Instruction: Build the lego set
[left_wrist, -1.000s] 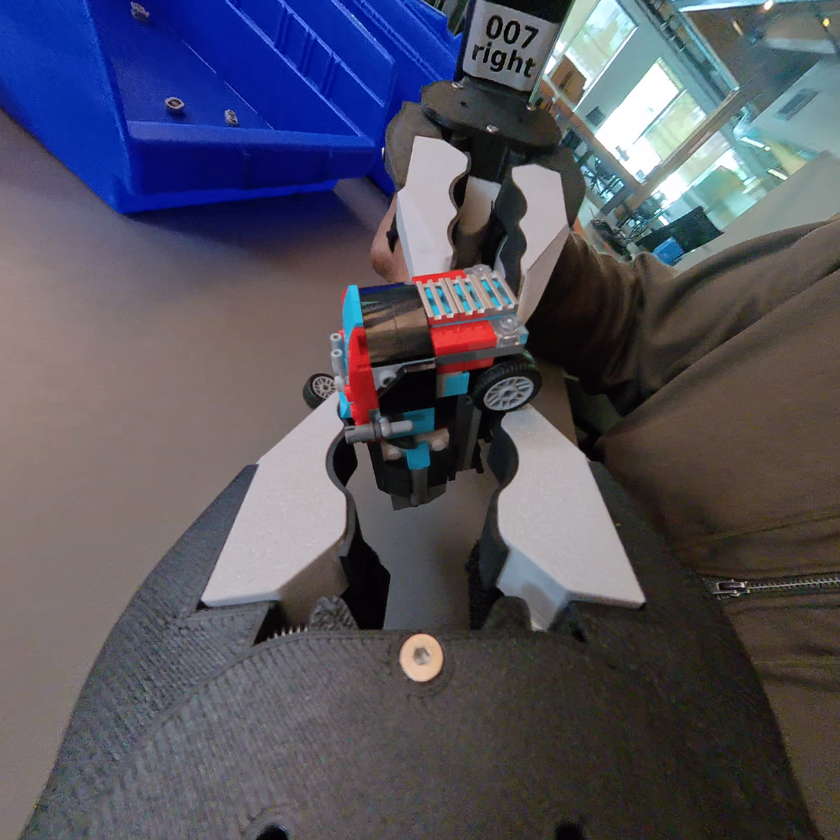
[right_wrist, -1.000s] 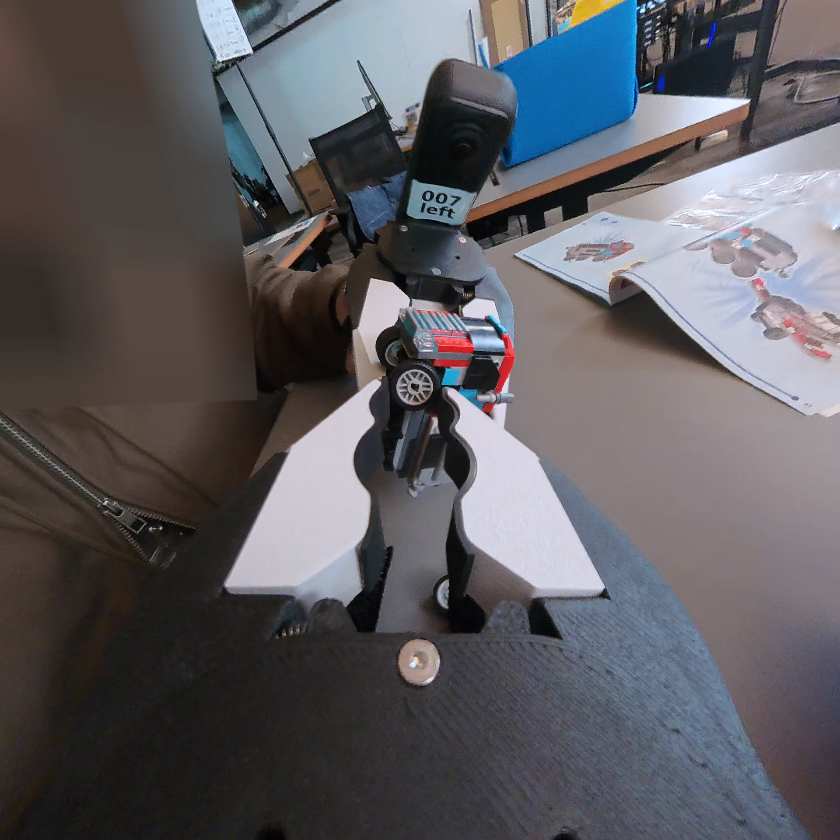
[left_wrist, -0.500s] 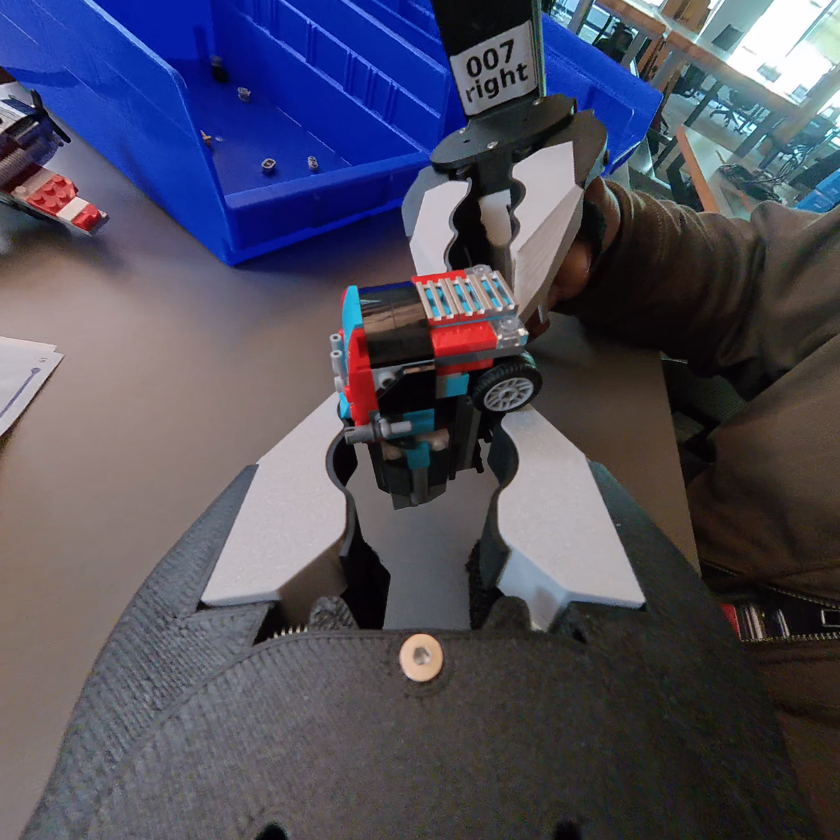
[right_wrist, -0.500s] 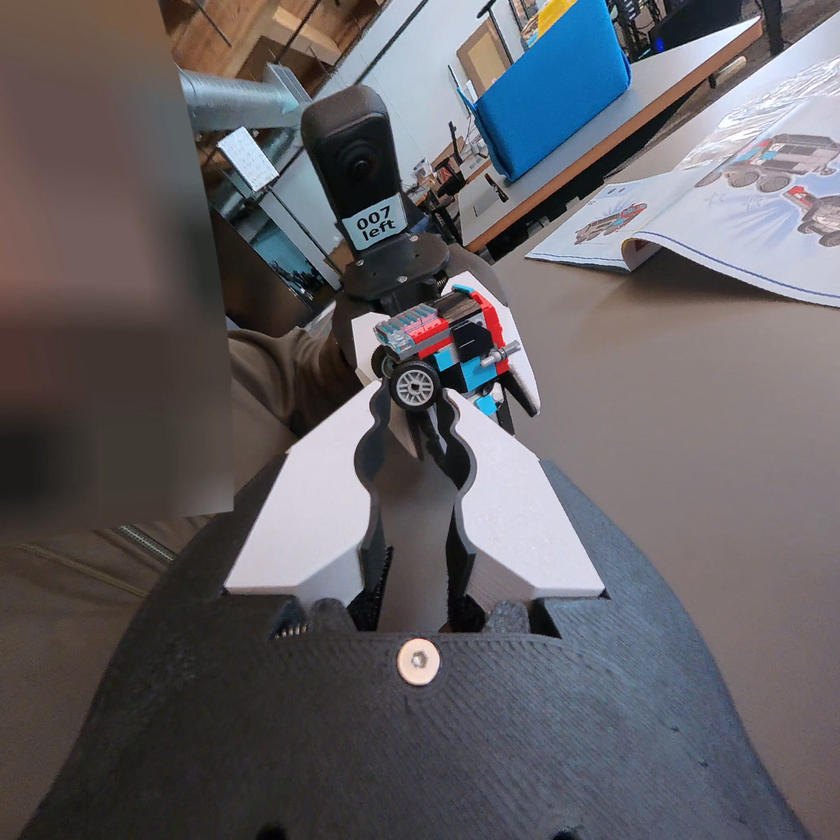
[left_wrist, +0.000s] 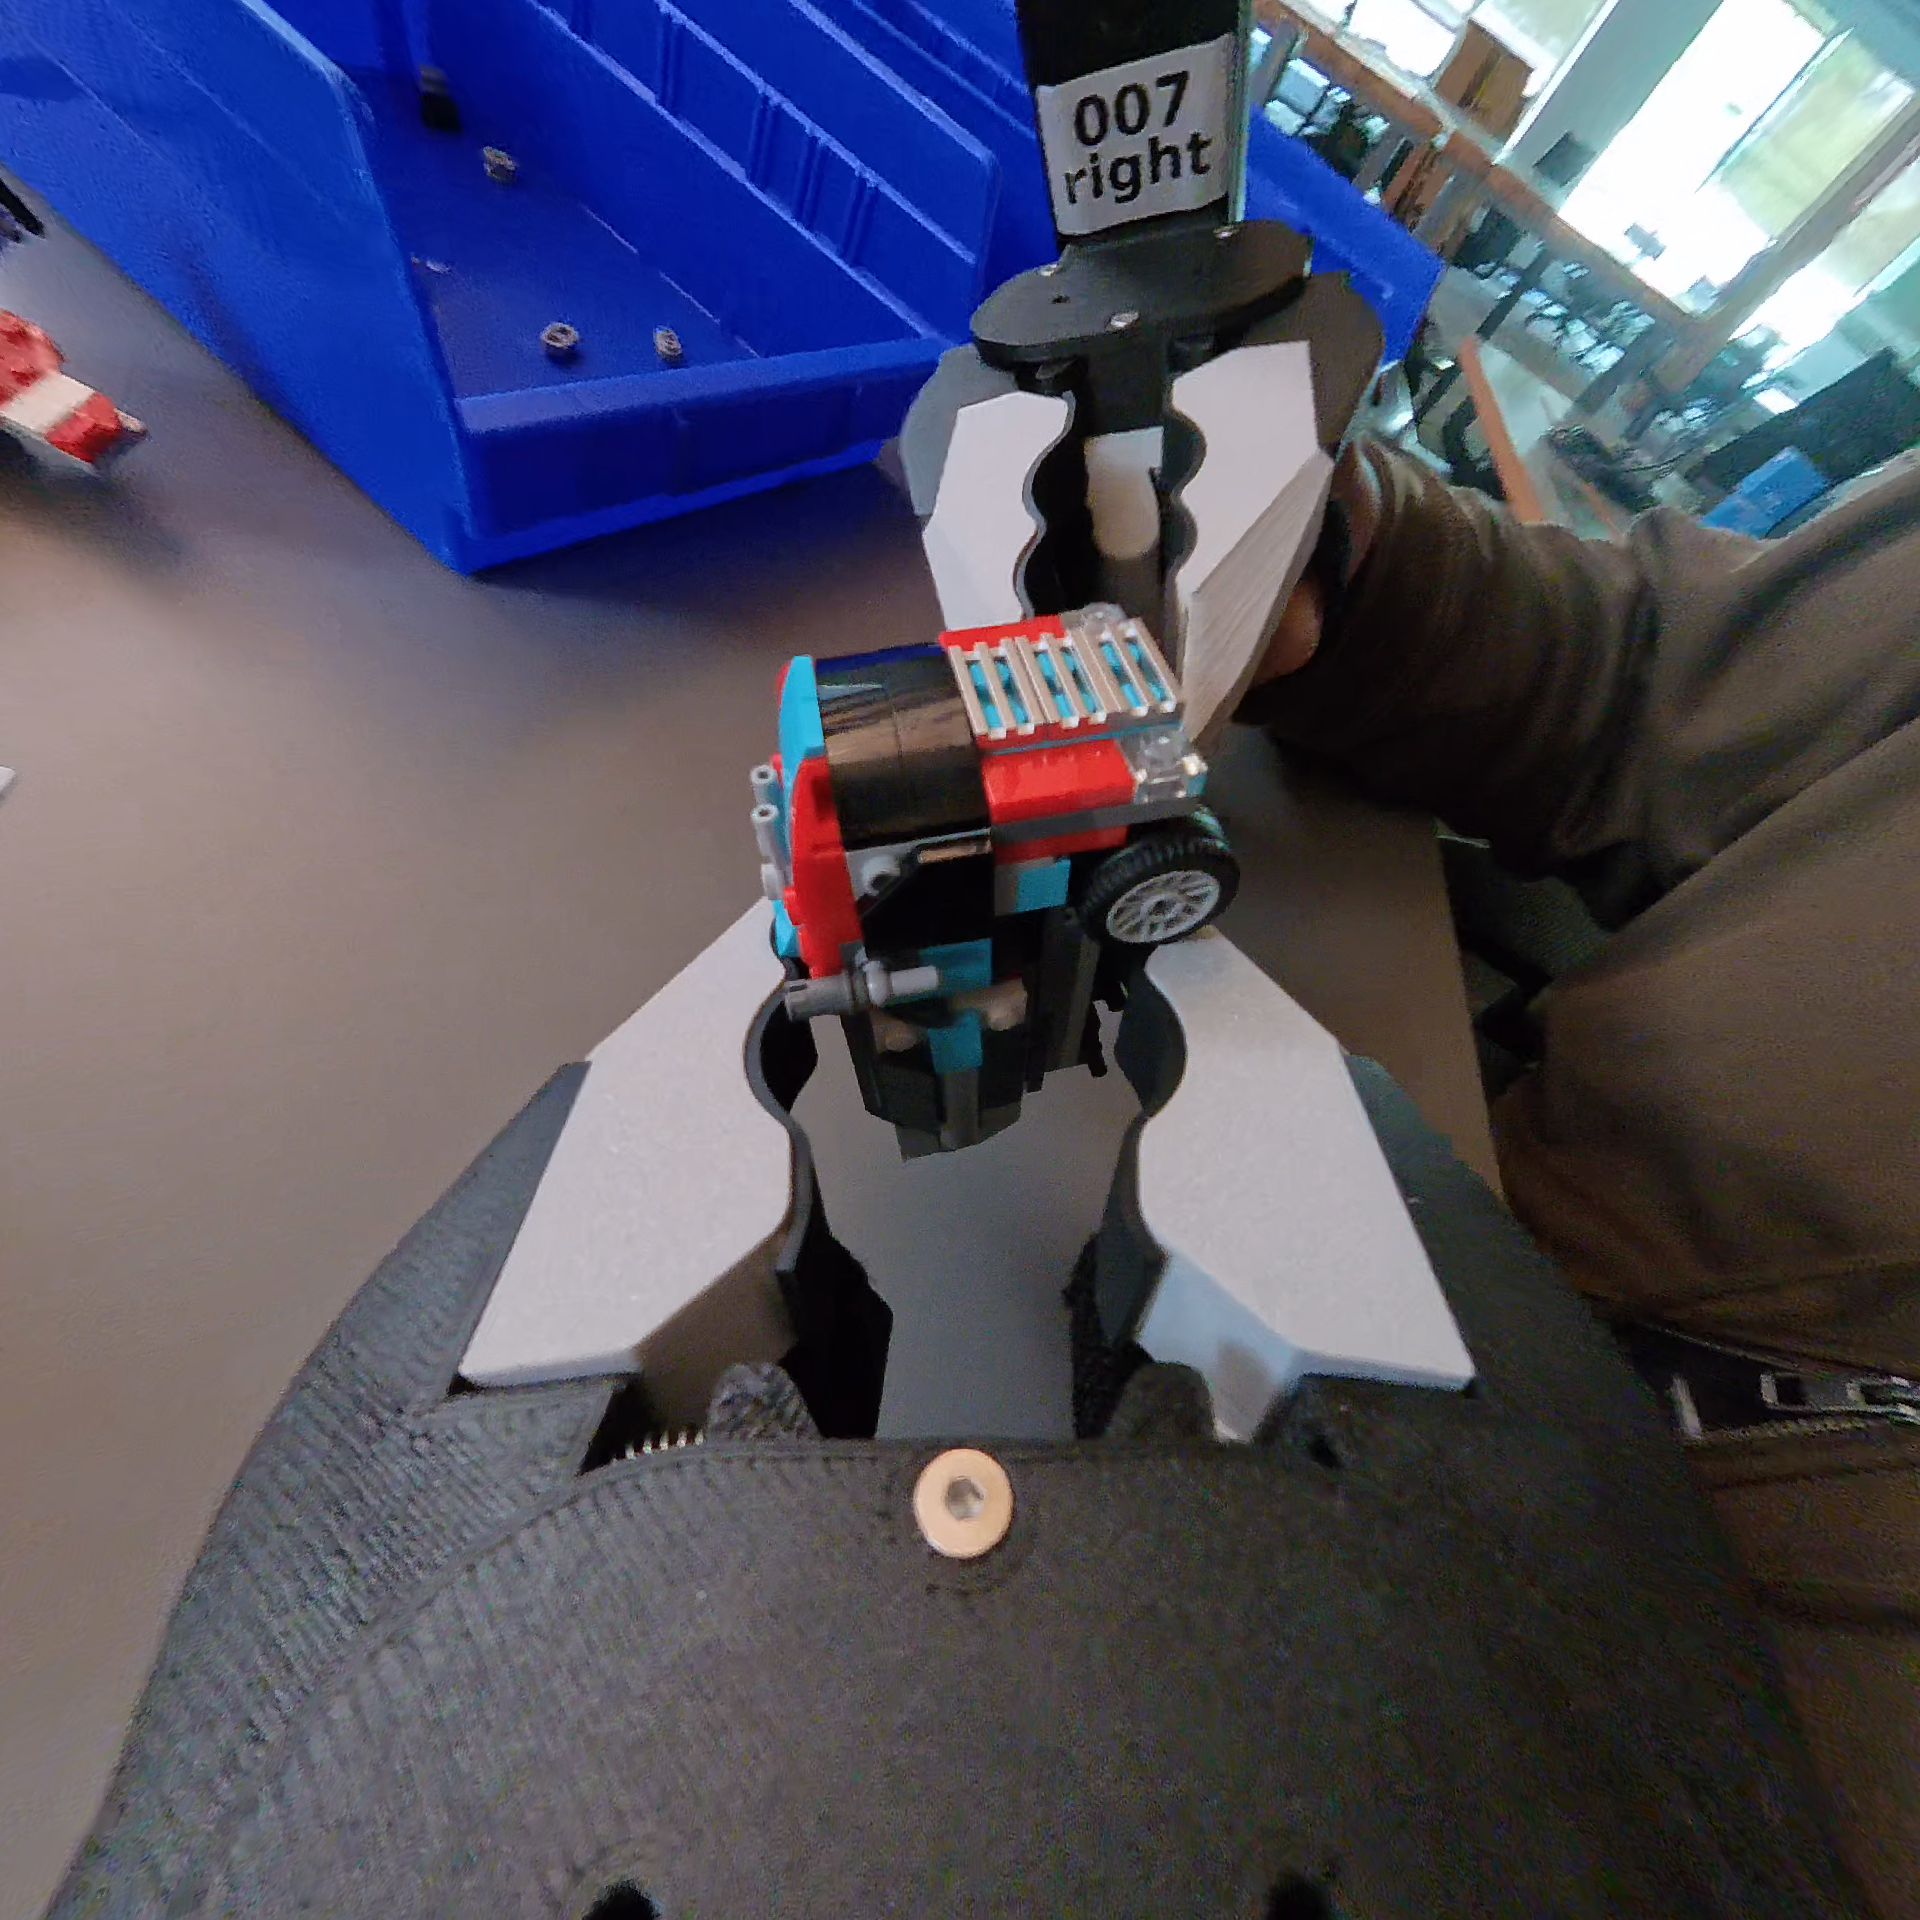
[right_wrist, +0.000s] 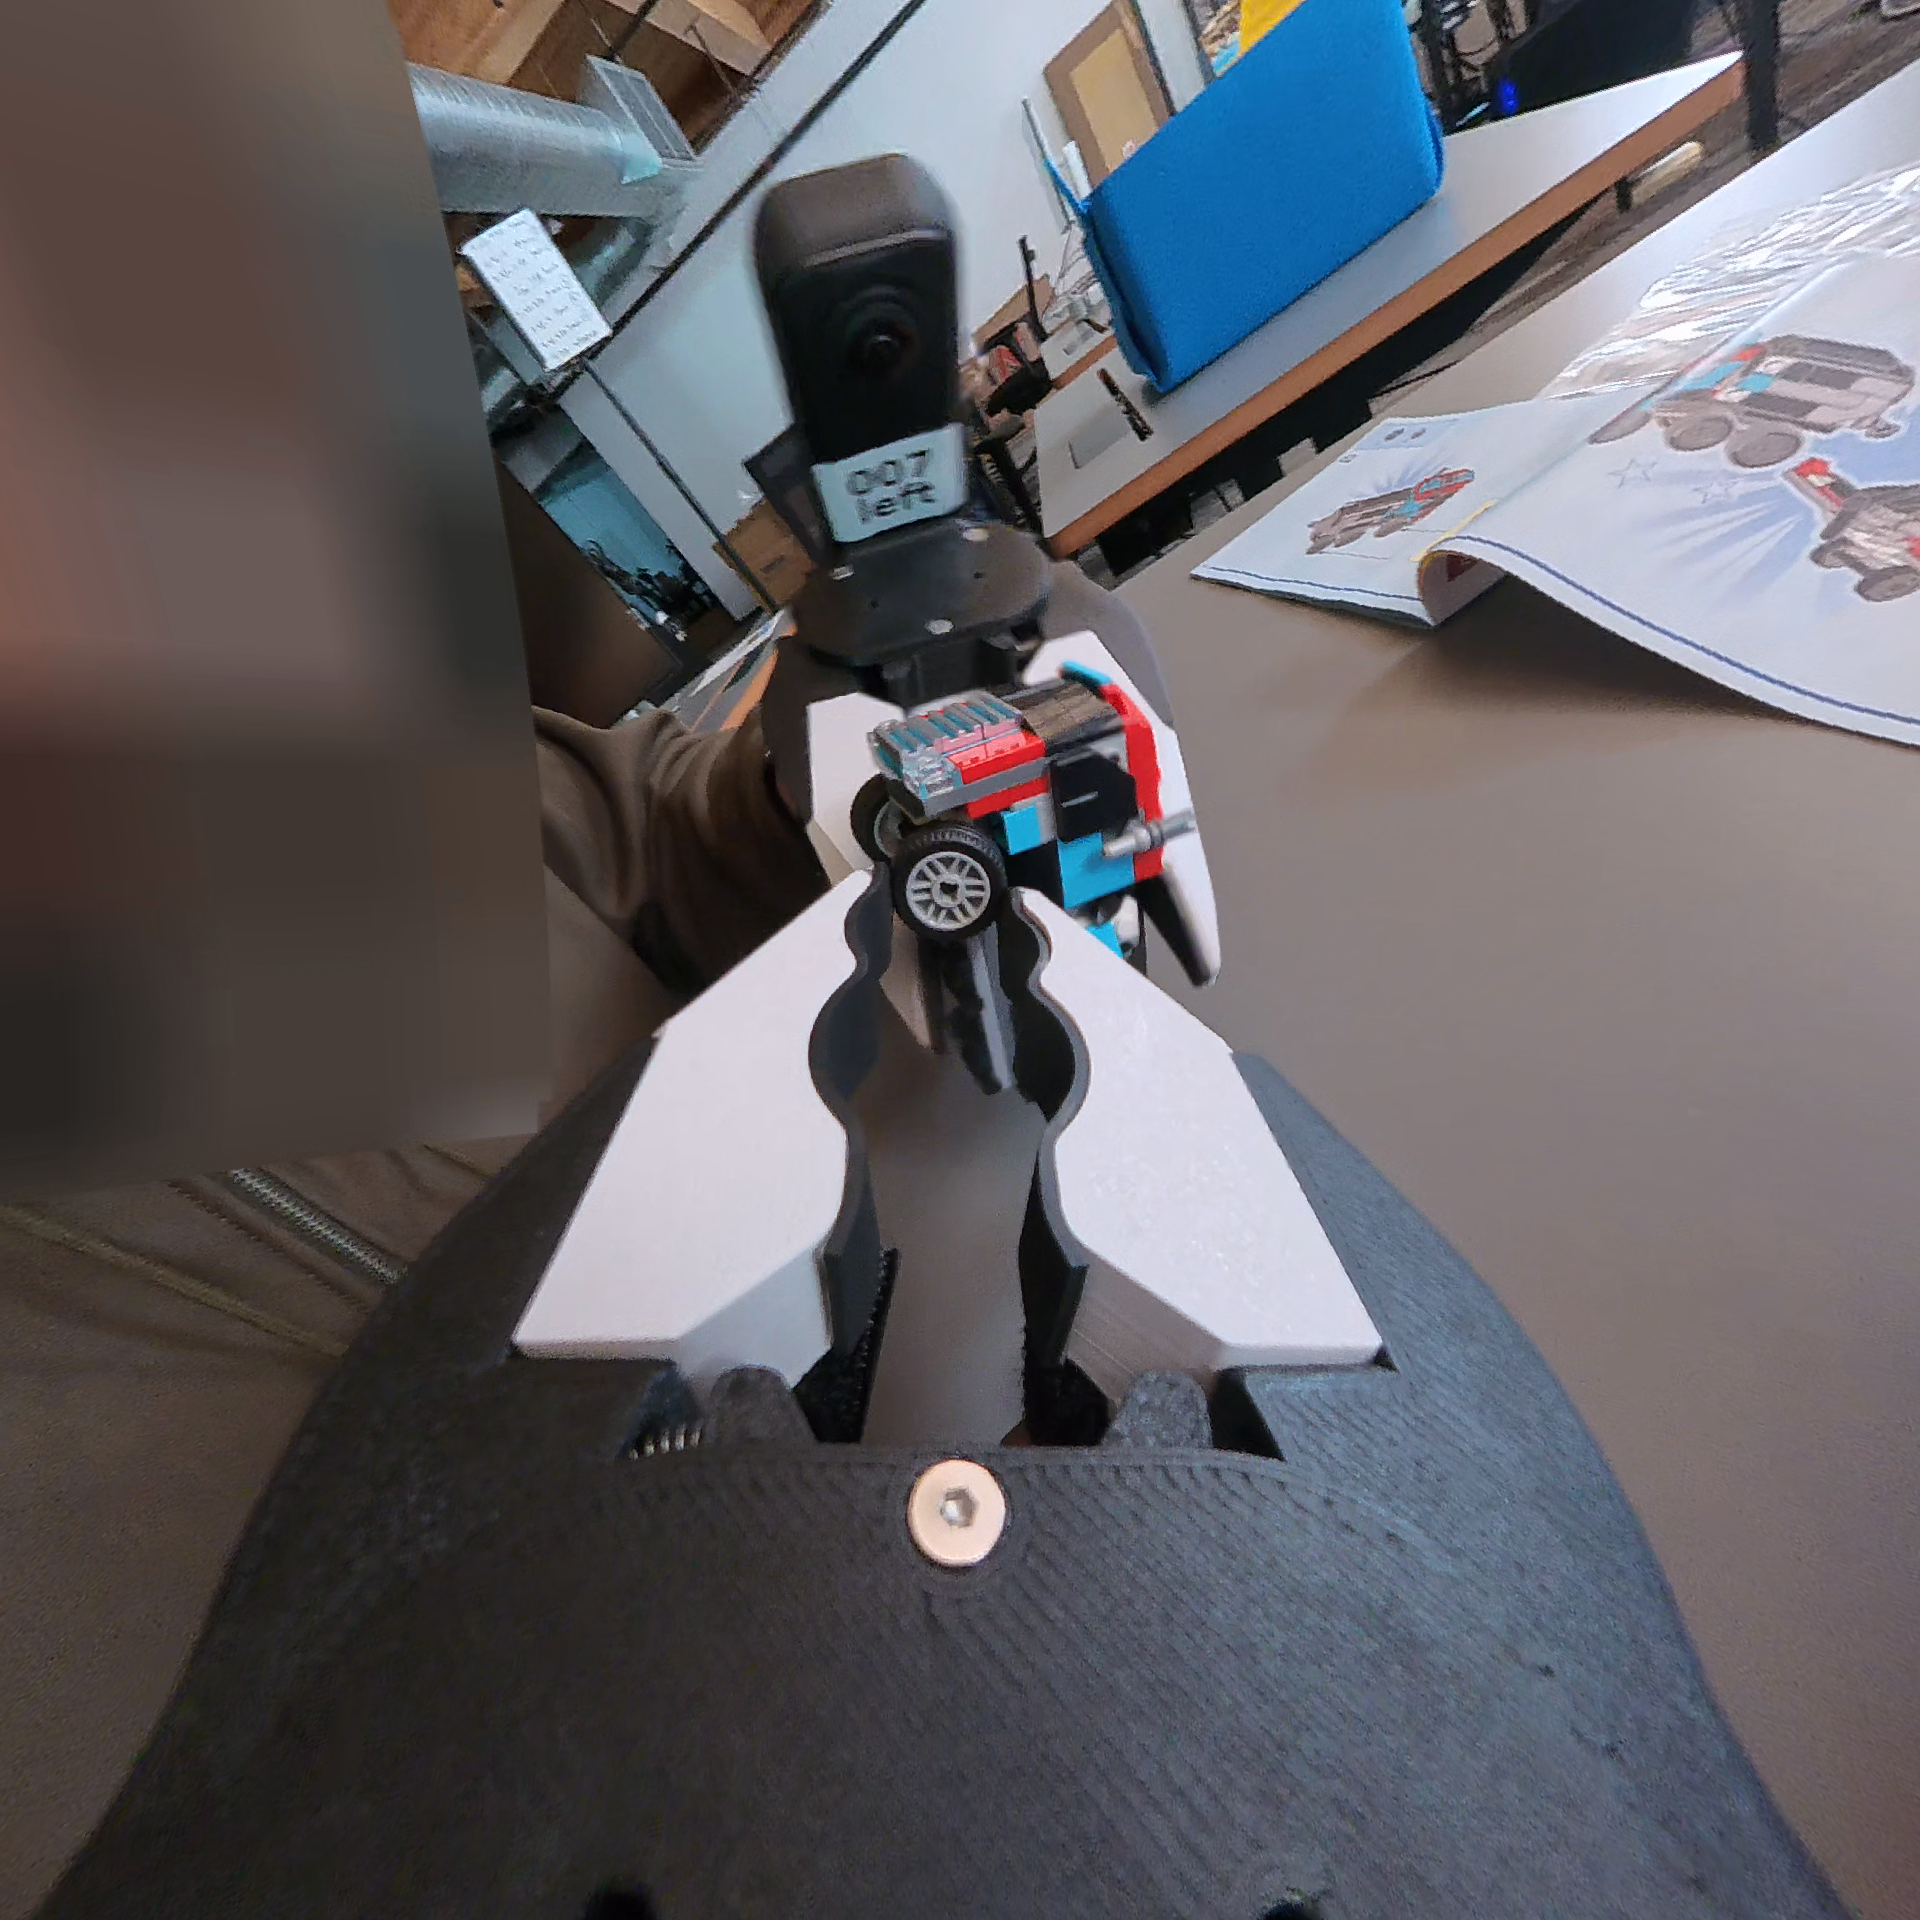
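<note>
A small brick-built truck (left_wrist: 935, 790) in red, black and turquoise, with a grey grille, hangs above the grey table (left_wrist: 312, 935) between both grippers. My left gripper (left_wrist: 961, 956) is shut on the truck's body, with its dark chassis lying between the fingers. One grey-spoked wheel (left_wrist: 1164, 894) sits just above its right fingertip. In the right wrist view the truck (right_wrist: 1060, 790) shows from the other side. My right gripper (right_wrist: 951, 909) is shut on the near wheel (right_wrist: 951, 883), tips against the tyre. Its finger (left_wrist: 1247, 603) reaches the grille end from behind.
Blue divided bins (left_wrist: 623, 312) holding a few small parts stand on the table behind. A red and white brick model (left_wrist: 52, 416) lies at the far left. An open instruction booklet (right_wrist: 1662, 499) lies to the right. A person's olive sleeve (left_wrist: 1507, 675) and jacket are close by.
Both grippers and the truck have swung together, so the backgrounds shifted. A loose wheel seen on the table a second ago is out of view. Both grasps look unchanged.
</note>
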